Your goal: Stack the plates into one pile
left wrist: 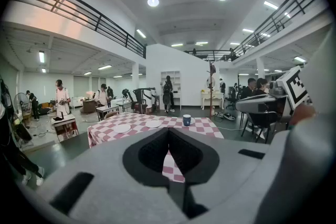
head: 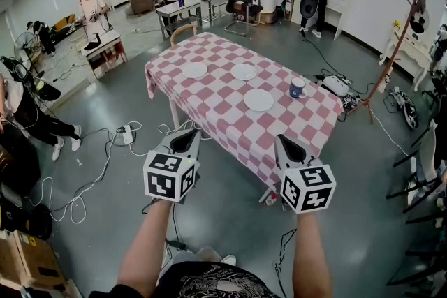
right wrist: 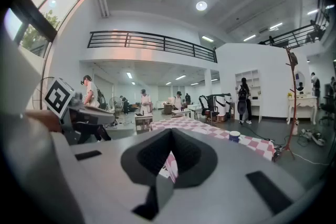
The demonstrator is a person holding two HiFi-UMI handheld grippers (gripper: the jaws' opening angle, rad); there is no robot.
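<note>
Plates lie unstacked on the red-and-white checked tabletop (head: 230,123): a far-left plate (head: 195,70), a far-right plate (head: 244,71) and a nearer plate (head: 259,100), all white and each apart from the others. A blue mug (head: 297,87) stands near the nearer plate, toward the tabletop's right edge. The left tongs (head: 187,135) and the right tongs (head: 283,142) are held in the air before the near edge, both clenched with nothing between them.

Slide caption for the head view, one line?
Left tongs and right tongs, shut and empty, held short of a checkered table bearing three unstacked plates and a mug.
</note>
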